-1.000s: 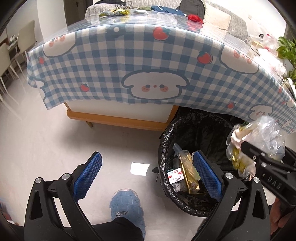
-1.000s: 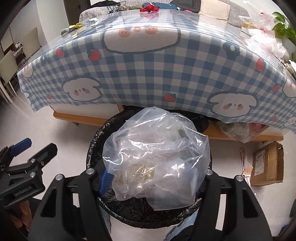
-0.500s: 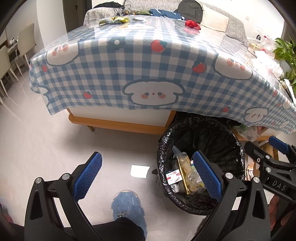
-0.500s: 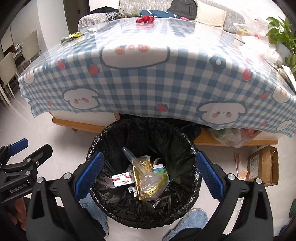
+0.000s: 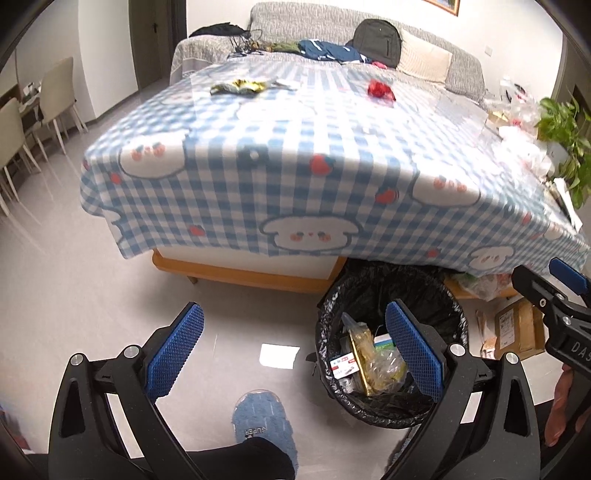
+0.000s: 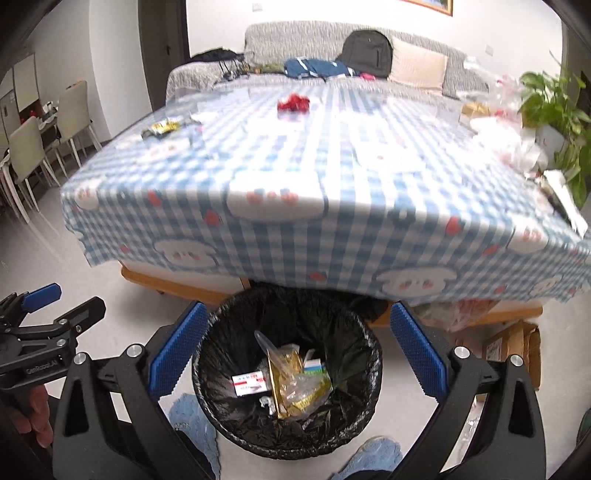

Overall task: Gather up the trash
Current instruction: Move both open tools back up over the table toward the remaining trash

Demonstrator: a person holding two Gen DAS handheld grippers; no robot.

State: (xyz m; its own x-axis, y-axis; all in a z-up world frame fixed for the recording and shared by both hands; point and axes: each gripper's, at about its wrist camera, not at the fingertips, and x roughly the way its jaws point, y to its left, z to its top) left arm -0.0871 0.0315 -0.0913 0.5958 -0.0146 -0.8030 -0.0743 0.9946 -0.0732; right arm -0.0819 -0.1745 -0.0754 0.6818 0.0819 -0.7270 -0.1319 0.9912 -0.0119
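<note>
A black-lined trash bin [image 5: 454, 325] [image 6: 354, 332] stands on the floor at the table's near edge. In it lie a clear plastic bag of wrappers [image 6: 295, 384] [image 5: 376, 365] and a small white and red box [image 6: 249, 384]. My right gripper [image 6: 295, 350] is open and empty above the bin. My left gripper [image 5: 295, 347] is open and empty, over the floor left of the bin. On the blue checked tablecloth [image 5: 295, 147] [image 6: 314, 166] lie a yellow-green wrapper [image 5: 240, 86] [image 6: 162, 127] and a red crumpled piece [image 5: 380, 89] [image 6: 293, 103].
Cardboard boxes [image 5: 517, 328] [image 6: 513, 343] sit on the floor right of the bin. A potted plant [image 5: 565, 144] [image 6: 554, 110] and plastic bags [image 6: 517, 147] are at the table's right. Chairs [image 5: 22, 122] stand far left, a sofa [image 5: 332, 33] behind the table. My blue slipper [image 5: 264, 421] is below.
My right gripper opened and let the clear plastic bag drop into the bin. Both grippers have risen, so the table top now shows.
</note>
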